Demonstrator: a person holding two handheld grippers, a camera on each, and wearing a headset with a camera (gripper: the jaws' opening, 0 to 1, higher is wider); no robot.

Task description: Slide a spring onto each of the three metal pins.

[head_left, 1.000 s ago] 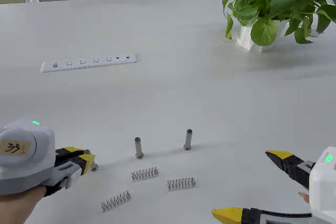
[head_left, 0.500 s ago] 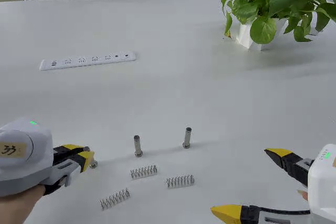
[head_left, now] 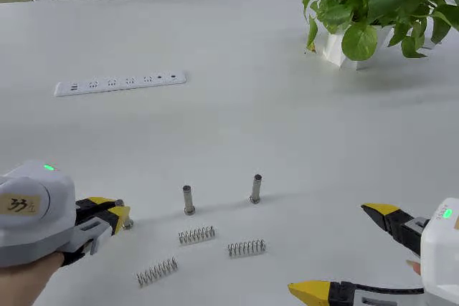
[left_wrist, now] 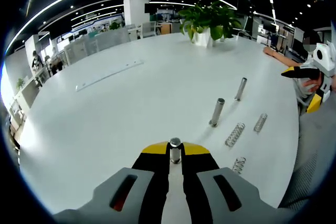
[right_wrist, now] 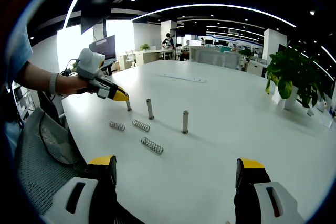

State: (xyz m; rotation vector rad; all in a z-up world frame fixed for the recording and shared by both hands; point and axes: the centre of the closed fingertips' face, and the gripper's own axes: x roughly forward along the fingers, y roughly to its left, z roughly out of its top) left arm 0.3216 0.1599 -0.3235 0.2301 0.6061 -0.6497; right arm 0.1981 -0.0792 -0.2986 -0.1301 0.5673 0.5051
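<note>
Head view with both gripper views: one pin gripped, three springs loose

Left gripper (head_left: 118, 214) sits at the near left of the white table (head_left: 251, 127). Its yellow-tipped jaws are pressed together on the held pin (left_wrist: 175, 150), which stands upright between the tips with its foot at the tabletop. The middle pin (head_left: 188, 201) and the far pin (head_left: 256, 188) stand upright and free just to the right, apart from each other.

Three springs lie on their sides in front of the pins, none of them on a pin. The middle spring (head_left: 196, 234) lies just in front of the middle pin. The right spring (head_left: 247, 248) lies beside it, and the near spring (head_left: 158, 271) lies closest to the table edge.

Right gripper (head_left: 330, 250) hangs at the near right with its jaws spread wide and nothing between them, well apart from the springs.

In the right gripper view, a hand (right_wrist: 68, 83) carries the left gripper. A power strip (head_left: 120, 82) lies far back on the left, and a potted plant (head_left: 380, 5) stands at the far right.
</note>
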